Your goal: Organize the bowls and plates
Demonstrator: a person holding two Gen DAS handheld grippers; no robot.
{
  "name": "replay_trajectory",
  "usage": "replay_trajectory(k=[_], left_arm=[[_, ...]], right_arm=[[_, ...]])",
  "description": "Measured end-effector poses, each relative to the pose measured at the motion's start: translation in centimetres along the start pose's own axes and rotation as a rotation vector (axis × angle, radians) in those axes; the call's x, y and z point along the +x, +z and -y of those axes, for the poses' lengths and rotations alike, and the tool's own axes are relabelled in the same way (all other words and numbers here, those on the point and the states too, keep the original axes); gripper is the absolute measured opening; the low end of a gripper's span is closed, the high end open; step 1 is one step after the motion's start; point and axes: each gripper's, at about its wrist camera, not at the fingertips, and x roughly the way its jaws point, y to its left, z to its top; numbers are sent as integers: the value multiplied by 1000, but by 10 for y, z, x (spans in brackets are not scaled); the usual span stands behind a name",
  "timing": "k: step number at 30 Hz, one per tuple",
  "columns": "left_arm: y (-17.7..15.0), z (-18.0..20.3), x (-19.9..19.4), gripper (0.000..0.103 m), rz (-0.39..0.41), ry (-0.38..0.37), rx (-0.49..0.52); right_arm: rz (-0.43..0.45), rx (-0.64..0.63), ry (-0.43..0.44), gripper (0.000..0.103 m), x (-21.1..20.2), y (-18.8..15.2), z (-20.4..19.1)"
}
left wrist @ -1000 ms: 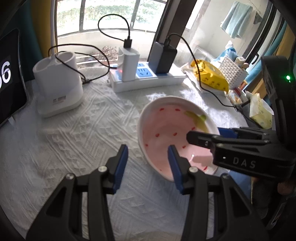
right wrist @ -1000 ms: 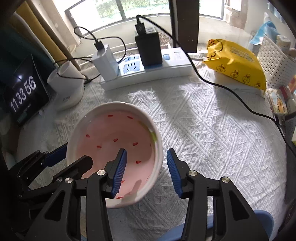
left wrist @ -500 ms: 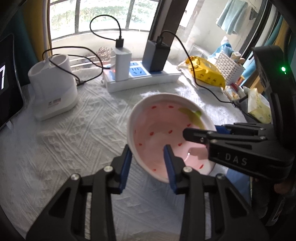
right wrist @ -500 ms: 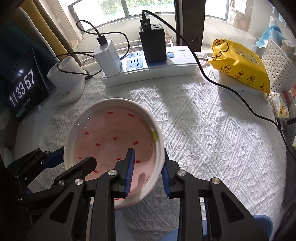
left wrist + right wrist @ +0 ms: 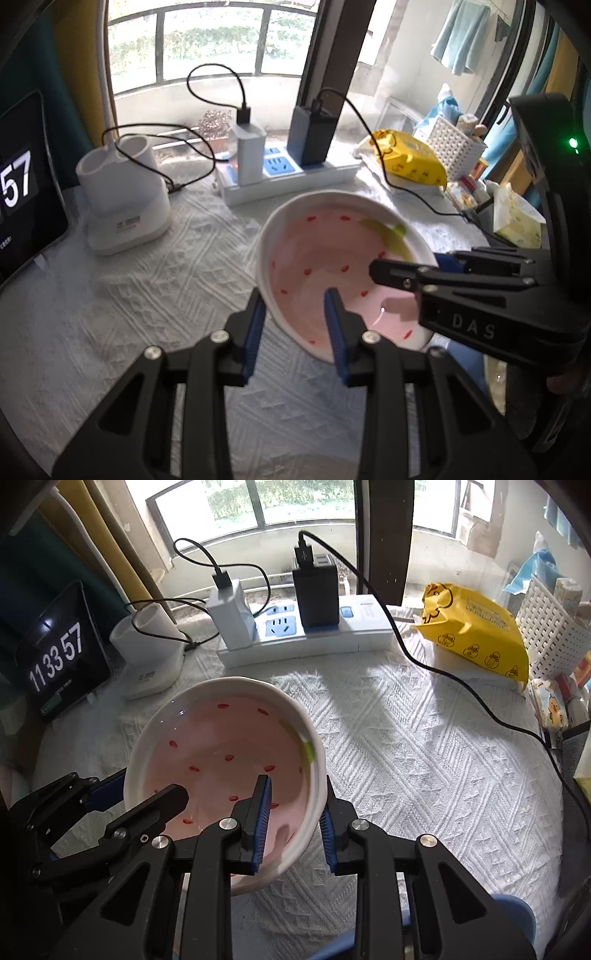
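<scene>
A white bowl (image 5: 325,258) with a pink inside, red specks and a green patch hangs tilted above the white cloth. My left gripper (image 5: 295,325) is shut on the bowl's left rim, one finger inside and one outside. My right gripper (image 5: 293,812) is shut on the bowl's (image 5: 221,753) right rim in the same way. In the right wrist view the left gripper (image 5: 140,805) shows at the bowl's left side. In the left wrist view the right gripper (image 5: 436,273) reaches in from the right.
A white power strip (image 5: 306,635) with chargers and cables lies at the back. A white holder (image 5: 122,199) and a clock screen (image 5: 59,657) stand at the left. A yellow pack (image 5: 476,627) and a white basket (image 5: 554,631) are at the right. A blue object (image 5: 513,915) is at the near edge.
Both grippers have closed onto the bowl's rim from open. The bowl has come up off the cloth and nearer to the cameras.
</scene>
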Motion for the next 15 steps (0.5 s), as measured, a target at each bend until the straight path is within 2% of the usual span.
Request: replay_trajectory(k=[15], left_arm=[[1, 10, -38, 33, 58, 9, 11]], right_arm=[[66, -14, 17, 27, -43, -8, -7]])
